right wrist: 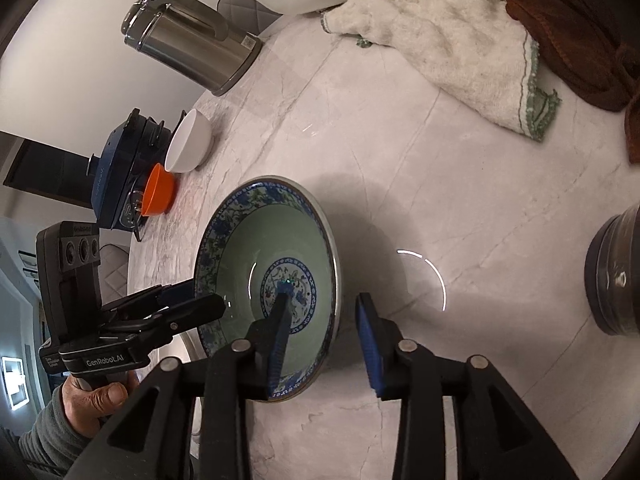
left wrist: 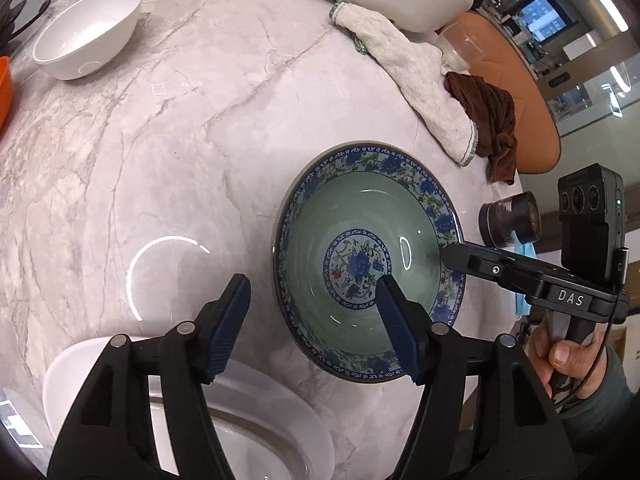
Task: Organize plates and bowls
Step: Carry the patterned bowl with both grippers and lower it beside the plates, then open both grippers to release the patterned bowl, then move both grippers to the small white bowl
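Note:
A blue-and-green patterned bowl (left wrist: 368, 256) stands on the marble table (left wrist: 180, 140); it also shows in the right wrist view (right wrist: 268, 280). My left gripper (left wrist: 312, 292) is open, straddling the bowl's near-left rim, one finger inside and one outside. My right gripper (right wrist: 324, 308) is open, straddling the opposite rim the same way; it shows in the left wrist view (left wrist: 452, 254). A white bowl (left wrist: 86, 38) sits far left, also in the right wrist view (right wrist: 188, 146). A white plate (left wrist: 256, 412) lies under my left gripper.
An orange bowl (right wrist: 158, 196) sits by a dark blue appliance (right wrist: 116, 184). A steel kettle (right wrist: 188, 36), a white cloth (left wrist: 420, 80), a brown cloth (left wrist: 488, 120), a glass (left wrist: 460, 46) and a dark jar (left wrist: 512, 218) stand around the table.

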A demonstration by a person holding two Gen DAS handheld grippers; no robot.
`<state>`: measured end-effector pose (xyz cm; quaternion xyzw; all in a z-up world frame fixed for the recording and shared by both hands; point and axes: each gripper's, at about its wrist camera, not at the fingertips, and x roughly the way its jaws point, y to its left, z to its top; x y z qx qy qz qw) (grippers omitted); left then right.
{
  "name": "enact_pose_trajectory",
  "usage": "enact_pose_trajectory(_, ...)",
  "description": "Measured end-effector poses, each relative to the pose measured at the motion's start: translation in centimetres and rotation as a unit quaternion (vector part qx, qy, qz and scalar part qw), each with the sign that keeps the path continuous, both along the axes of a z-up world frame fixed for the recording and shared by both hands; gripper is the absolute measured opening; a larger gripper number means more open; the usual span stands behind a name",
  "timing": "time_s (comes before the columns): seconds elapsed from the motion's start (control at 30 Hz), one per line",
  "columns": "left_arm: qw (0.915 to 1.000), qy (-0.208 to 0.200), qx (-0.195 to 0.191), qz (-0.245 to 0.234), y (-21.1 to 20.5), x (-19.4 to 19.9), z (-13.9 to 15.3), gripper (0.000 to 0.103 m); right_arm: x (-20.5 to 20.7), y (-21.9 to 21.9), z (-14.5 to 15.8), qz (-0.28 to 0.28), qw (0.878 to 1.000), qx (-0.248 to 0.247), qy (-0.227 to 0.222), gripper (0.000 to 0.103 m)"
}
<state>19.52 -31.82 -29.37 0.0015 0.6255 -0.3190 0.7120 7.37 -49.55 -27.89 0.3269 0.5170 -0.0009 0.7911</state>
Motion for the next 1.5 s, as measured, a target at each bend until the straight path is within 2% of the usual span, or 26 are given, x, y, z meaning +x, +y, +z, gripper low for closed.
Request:
enact_pose_trajectory(0.07, 0.9997, -0.008, -0.006, 0.02, 1.0, -0.2, 1.4, 0.063, -0.1, -0.5, 0.7, 0.001, 1.0, -0.002, -0.004, 0.04)
enact_pose_trajectory(0.17, 0.9973, -0.023, -0.039, 0.059, 3.6, -0.3, 4.4, 0.065, -0.4, -0.9, 2.6, 0.009, 1.0, -0.009, -0.018, 0.041)
enact_pose_trajectory(0.23, 0.9938, -0.035, -0.062, 0.085, 6.1, -0.1, 6.5, 0.07, -0.4, -0.8, 4.1, 0.022, 0.999, -0.01, -0.035, 0.046)
enact_pose_trajectory(0.3, 0.9892, -0.055, -0.075, 0.113, 8.8, 0.5, 8.6, 0.07, -0.3, -0.5, 5.7, 0.036, 0.998, -0.004, -0.058, 0.053)
enact_pose_trajectory(0.4, 0.9829, -0.081, -0.079, 0.146, 13.3, 2.0, 11.0, 0.075, 1.1, 0.2, 8.1, 0.062, 0.993, 0.013, -0.099, 0.065)
enact_pose_trajectory(0.53, 0.9762, -0.1, -0.065, 0.181, 18.8, 4.9, 12.0, 0.075, 5.5, 1.8, 11.4, 0.075, 0.985, 0.03, -0.152, 0.067)
enact_pose_trajectory(0.7, 0.9682, -0.105, -0.069, 0.216, 24.1, 8.7, 12.2, 0.075, 12.9, 4.0, 13.9, 0.064, 0.983, 0.042, -0.167, 0.068)
enact_pose_trajectory(0.8, 0.9655, -0.11, -0.076, 0.224, 25.8, 10.6, 12.0, 0.075, 17.3, 5.5, 14.9, 0.064, 0.98, 0.066, -0.177, 0.068)
enact_pose_trajectory(0.93, 0.9651, -0.103, -0.064, 0.232, 26.4, 13.4, 10.4, 0.075, 22.9, 8.6, 14.3, 0.093, 0.98, 0.076, -0.156, 0.068)
enact_pose_trajectory(1.0, 0.9659, -0.092, -0.077, 0.229, 26.4, 14.4, 9.4, 0.075, 25.0, 10.4, 13.5, 0.111, 0.98, 0.076, -0.144, 0.068)
enact_pose_trajectory(1.13, 0.9692, -0.09, -0.07, 0.218, 25.8, 16.2, 7.9, 0.075, 27.3, 12.6, 11.8, 0.131, 0.981, 0.068, -0.123, 0.068)
enact_pose_trajectory(1.2, 0.9696, -0.084, -0.088, 0.213, 25.7, 17.0, 7.3, 0.075, 27.9, 13.0, 10.9, 0.132, 0.984, 0.051, -0.111, 0.068)
enact_pose_trajectory(1.3, 0.9698, -0.096, -0.073, 0.212, 25.3, 17.7, 7.0, 0.075, 28.7, 12.7, 9.5, 0.124, 0.987, 0.051, -0.092, 0.068)
enact_pose_trajectory(1.37, 0.9646, -0.101, -0.067, 0.234, 26.1, 18.0, 6.7, 0.076, 29.1, 12.8, 8.8, 0.125, 0.986, 0.063, -0.088, 0.068)
enact_pose_trajectory(1.43, 0.9599, -0.093, -0.067, 0.256, 27.1, 18.4, 5.9, 0.075, 29.8, 14.2, 8.5, 0.151, 0.982, 0.074, -0.084, 0.068)
enact_pose_trajectory(1.5, 0.9589, -0.076, -0.068, 0.265, 27.7, 18.7, 4.8, 0.075, 30.4, 15.6, 8.5, 0.17, 0.98, 0.057, -0.087, 0.068)
